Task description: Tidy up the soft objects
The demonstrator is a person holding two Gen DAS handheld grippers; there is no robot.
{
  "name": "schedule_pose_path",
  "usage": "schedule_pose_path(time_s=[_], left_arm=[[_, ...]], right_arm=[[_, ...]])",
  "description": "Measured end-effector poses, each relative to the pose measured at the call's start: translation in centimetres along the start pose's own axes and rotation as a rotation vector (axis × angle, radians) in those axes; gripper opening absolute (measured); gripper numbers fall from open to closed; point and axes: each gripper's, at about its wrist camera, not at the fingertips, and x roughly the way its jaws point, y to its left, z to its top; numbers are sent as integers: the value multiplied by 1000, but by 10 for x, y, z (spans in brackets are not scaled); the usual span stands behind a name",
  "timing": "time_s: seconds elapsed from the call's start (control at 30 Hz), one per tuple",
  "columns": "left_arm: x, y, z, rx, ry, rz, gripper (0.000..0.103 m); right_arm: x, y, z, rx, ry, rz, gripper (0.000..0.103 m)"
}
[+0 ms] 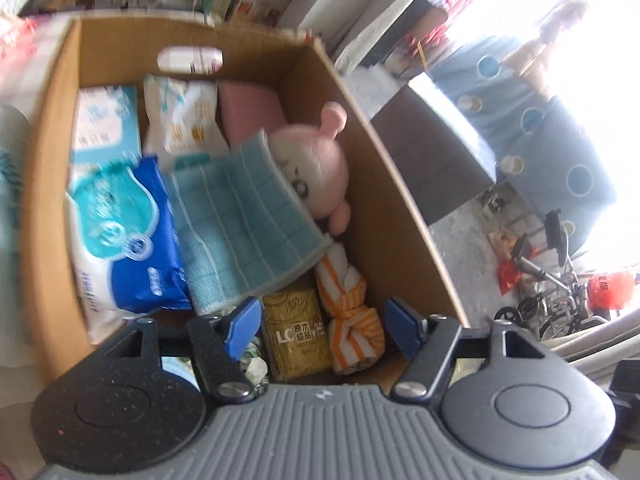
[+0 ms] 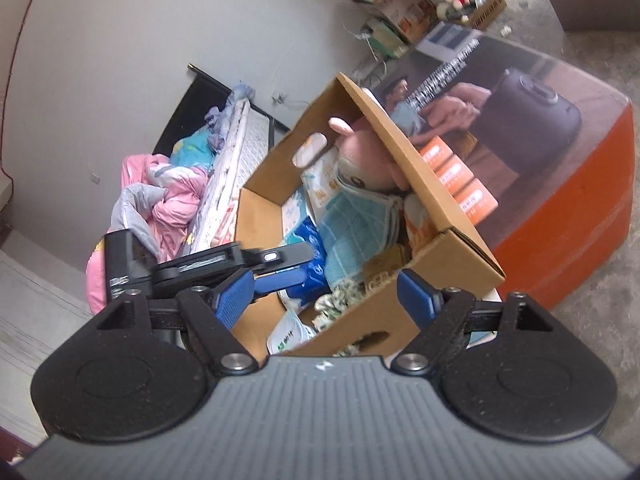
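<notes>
A cardboard box (image 1: 384, 184) holds soft things: a pink plush toy (image 1: 316, 160), a teal checked cloth (image 1: 244, 224) lying over it, a blue wipes pack (image 1: 132, 240), a white tissue pack (image 1: 180, 120), an orange-striped cloth (image 1: 352, 312) and a gold tissue pack (image 1: 298, 336). My left gripper (image 1: 322, 330) is open and empty above the box's near end. My right gripper (image 2: 326, 294) is open and empty outside the box (image 2: 400, 168), by its near wall. The left gripper (image 2: 280, 264) also shows in the right wrist view, over the box.
An orange printed carton (image 2: 560, 184) stands right of the box. A bed with pink bedding (image 2: 160, 192) lies to the left. More boxes (image 2: 404, 8) sit by the far wall. A dark table (image 1: 436, 152) and blue curtain (image 1: 552, 128) stand beyond the box.
</notes>
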Motion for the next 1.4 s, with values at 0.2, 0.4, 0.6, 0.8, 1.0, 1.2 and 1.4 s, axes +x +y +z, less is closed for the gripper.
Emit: schedule_pose_path(time_s=[0.2,0.4,0.6,0.8,1.0,1.2,1.4], left_arm=[[-74,0,-26,102,-200,79,89],[-147,22,-72,214,-428,319,103],[-186,70,-105,110,-489,493,103],[-210,114,-125,-22,-493,540,103],[-234,123,-152,-50,-547,606,103],[-239,119,-162,-49,-546,653,103],[-230,115,-166,2,-514,734,103]], right_arm=[[-3,40,-15,-117,-170,-34,89],[17,80,-41,-212,-220,-31,100],[56,131,-71,-433,-146,-130,102],[89,189,-94,-602,-136,-220,102],[95,228,-117,-656,-164,-261,102],[93,238,-135,-687,-179,-352,102],[86,240,-150,-750,-252,-466,102]])
